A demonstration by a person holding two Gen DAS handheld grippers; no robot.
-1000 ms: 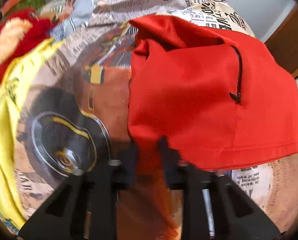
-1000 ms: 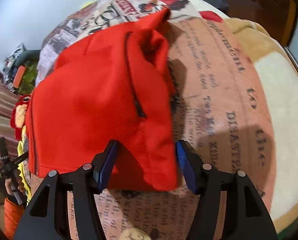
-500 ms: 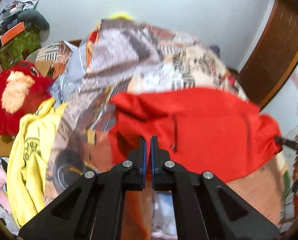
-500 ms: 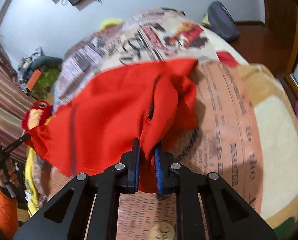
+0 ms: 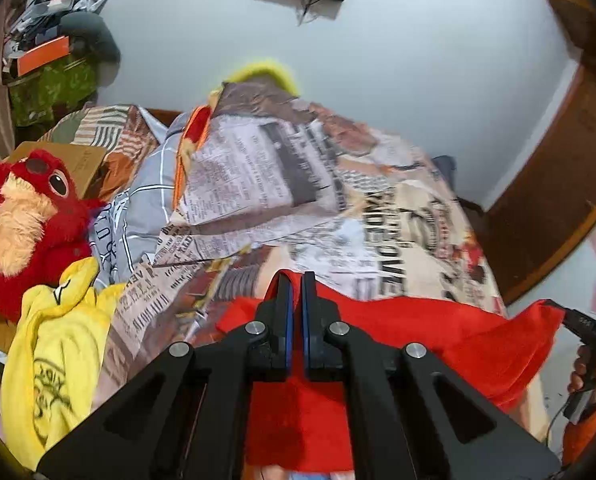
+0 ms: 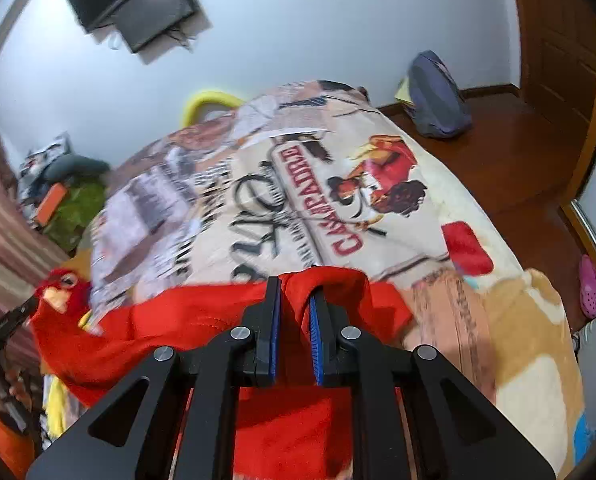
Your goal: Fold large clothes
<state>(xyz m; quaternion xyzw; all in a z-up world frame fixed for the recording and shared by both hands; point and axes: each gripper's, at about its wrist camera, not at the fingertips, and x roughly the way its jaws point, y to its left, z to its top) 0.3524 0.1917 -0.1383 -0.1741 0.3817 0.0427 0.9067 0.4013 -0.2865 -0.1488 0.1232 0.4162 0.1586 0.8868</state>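
While clamped on the bright red fabric garment [image 5: 438, 340], left hand-held gripper [image 5: 296, 280] and right hand-held gripper [image 6: 293, 284] holding it stretched between them, newspaper-print bedspread [image 6: 298, 184] beyond; right jaws just closed.

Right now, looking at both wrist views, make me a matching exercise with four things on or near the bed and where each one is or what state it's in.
Things:
1. red garment
2. yellow shirt
3. red plush bird
4. grey backpack

Places or states:
A. on the wooden floor by the wall
B. crumpled at the bed's left edge
C. pinched in both claws
D. sitting beyond the yellow shirt, beside the bed

Pairs: 1-C, 2-B, 3-D, 4-A
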